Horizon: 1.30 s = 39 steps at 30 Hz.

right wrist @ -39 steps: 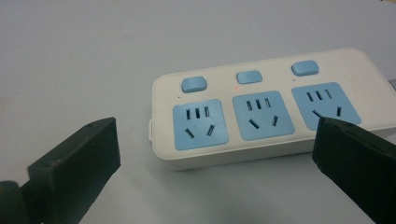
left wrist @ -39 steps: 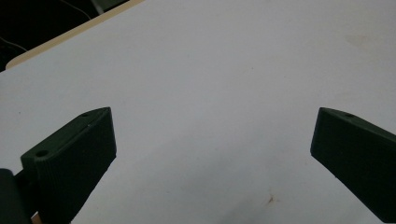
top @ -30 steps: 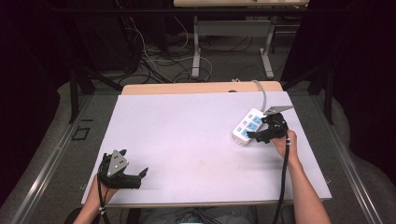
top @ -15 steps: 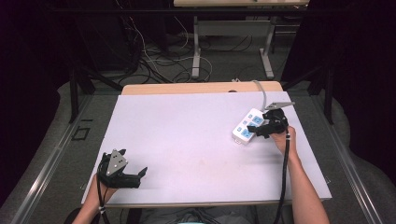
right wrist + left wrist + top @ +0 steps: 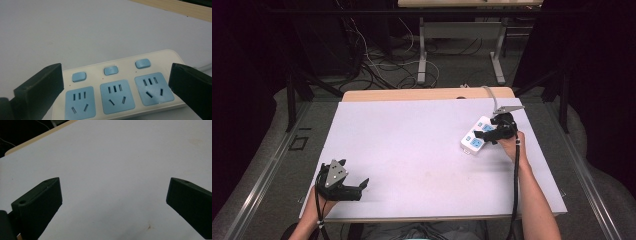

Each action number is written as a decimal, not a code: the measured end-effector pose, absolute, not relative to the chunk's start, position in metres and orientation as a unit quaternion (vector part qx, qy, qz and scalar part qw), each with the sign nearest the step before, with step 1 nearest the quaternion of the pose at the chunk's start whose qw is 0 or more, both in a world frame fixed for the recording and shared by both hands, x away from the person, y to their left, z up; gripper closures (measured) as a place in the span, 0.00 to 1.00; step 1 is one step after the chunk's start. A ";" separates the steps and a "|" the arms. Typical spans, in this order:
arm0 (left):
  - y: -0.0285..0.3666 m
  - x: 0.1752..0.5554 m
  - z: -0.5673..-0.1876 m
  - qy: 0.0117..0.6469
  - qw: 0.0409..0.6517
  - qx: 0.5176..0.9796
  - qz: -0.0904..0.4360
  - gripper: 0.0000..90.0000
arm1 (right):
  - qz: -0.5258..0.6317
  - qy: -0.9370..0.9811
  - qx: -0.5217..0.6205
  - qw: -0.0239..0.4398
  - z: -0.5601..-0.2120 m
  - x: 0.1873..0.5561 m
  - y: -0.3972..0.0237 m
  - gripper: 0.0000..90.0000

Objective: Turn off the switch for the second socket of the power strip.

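Power strip (image 5: 120, 92) lies crosswise between the right gripper's (image 5: 116, 82) spread fingers (image 5: 40, 87); left gripper (image 5: 357, 187), fingers also spread, rests well apart.

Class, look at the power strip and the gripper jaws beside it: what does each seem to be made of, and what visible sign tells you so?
Power strip: probably hard moulded plastic, smooth white shell with matt blue sockets and buttons. Right gripper jaws: black, dull, finely ribbed faces, likely plastic or rubber; the look leaves it open.
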State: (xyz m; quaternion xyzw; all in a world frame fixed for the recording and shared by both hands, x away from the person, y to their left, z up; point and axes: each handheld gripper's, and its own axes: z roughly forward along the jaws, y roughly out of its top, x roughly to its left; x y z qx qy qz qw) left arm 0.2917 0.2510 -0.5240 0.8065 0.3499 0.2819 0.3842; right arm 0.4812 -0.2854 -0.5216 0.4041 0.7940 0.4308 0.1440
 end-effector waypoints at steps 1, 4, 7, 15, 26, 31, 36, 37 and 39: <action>0.251 0.292 -0.524 0.350 0.386 0.806 0.280 0.00 | 0.431 0.795 0.403 0.144 -0.522 0.482 -0.284 0.00; 0.250 0.291 -0.524 0.347 0.382 0.810 0.279 0.00 | 0.428 0.797 0.401 0.144 -0.522 0.483 -0.281 0.00; 0.249 0.291 -0.524 0.345 0.380 0.812 0.279 0.00 | 0.428 0.797 0.400 0.146 -0.522 0.485 -0.278 0.00; 0.250 0.291 -0.524 0.346 0.379 0.811 0.279 0.00 | 0.424 0.805 0.386 0.156 -0.527 0.491 -0.275 0.00; 0.250 0.291 -0.525 0.345 0.383 0.809 0.281 0.00 | 0.428 0.802 0.385 0.159 -0.527 0.490 -0.271 0.04; 0.250 0.290 -0.524 0.344 0.380 0.812 0.279 0.00 | 0.419 0.804 0.389 0.166 -0.528 0.490 -0.270 0.25; 0.250 0.290 -0.524 0.343 0.377 0.813 0.281 0.00 | 0.417 0.797 0.405 0.162 -0.529 0.490 -0.271 0.54; 0.250 0.290 -0.524 0.342 0.375 0.814 0.283 0.00 | 0.412 0.799 0.406 0.161 -0.530 0.490 -0.271 0.65; 0.250 0.290 -0.524 0.344 0.379 0.813 0.278 0.00 | 0.414 0.796 0.412 0.158 -0.530 0.490 -0.271 0.76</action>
